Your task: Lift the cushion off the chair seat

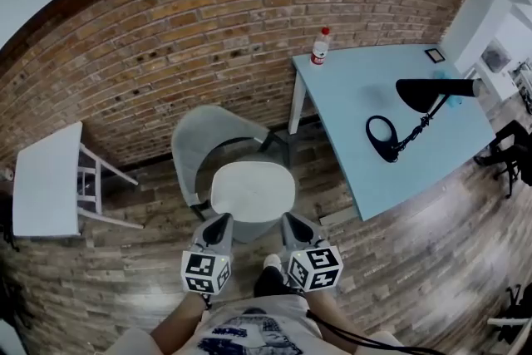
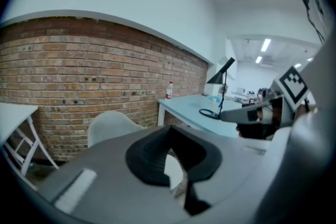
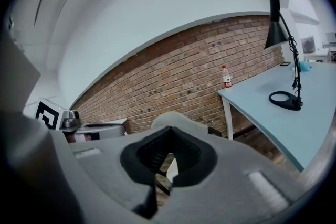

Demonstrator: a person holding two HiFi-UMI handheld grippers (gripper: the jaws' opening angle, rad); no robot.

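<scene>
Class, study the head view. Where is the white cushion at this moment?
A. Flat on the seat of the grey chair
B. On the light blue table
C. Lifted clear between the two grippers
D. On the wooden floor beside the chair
A: the cushion lies flat on the seat of the chair, while the left gripper and right gripper at its near edge are shut and hold nothing.

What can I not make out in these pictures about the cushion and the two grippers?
- Head view: near corners of the cushion lie under the left gripper and the right gripper; contact cannot be told.
- Both gripper views: only a white sliver of it shows past the shut jaws.
- Head view: the bottle label is too small to read.
</scene>
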